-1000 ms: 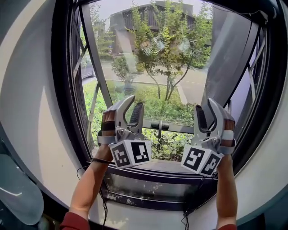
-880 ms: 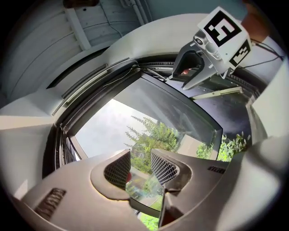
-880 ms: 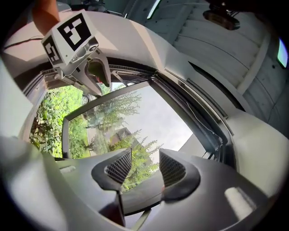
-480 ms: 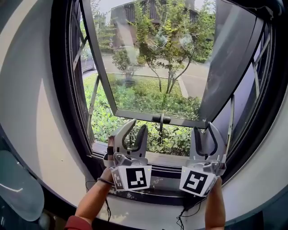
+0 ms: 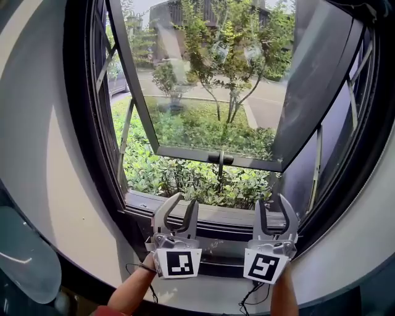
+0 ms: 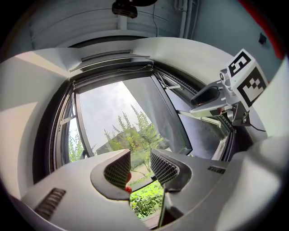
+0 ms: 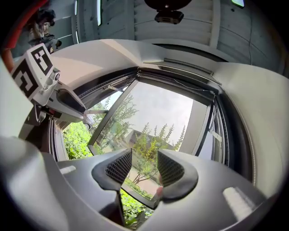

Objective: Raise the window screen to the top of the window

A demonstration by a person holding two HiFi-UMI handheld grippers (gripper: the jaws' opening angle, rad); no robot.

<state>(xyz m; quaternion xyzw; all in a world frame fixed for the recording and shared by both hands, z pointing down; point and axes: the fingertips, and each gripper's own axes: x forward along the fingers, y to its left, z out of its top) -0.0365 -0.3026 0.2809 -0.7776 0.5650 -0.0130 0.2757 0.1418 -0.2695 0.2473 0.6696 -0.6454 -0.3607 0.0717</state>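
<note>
Head view: left gripper [image 5: 185, 201] and right gripper [image 5: 271, 200] both unclenched (nothing between jaws), side by side before window sill [image 5: 216, 214].

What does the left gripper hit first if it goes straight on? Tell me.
Probably the open sash's bottom rail, seen between the left gripper's open, empty jaws; nothing nearer shows, though depth is unclear.

White wall [image 5: 49, 185] curves either side of a dark-framed window [image 5: 92, 142]. Glass sash [image 5: 203, 92] stands open, bottom rail swung outward, handle [image 5: 221, 159] at mid-rail. Dark sill [image 5: 210, 214] along the lower edge. Bright, even daylight; pale sky [image 6: 104, 108]. Outside: low green shrubs [image 5: 185, 179], slim trees [image 5: 237, 55], a paved road [image 5: 268, 108], a dark building [image 5: 179, 15] beyond. Ribbed grey ceiling [image 6: 81, 18] overhead.
</note>
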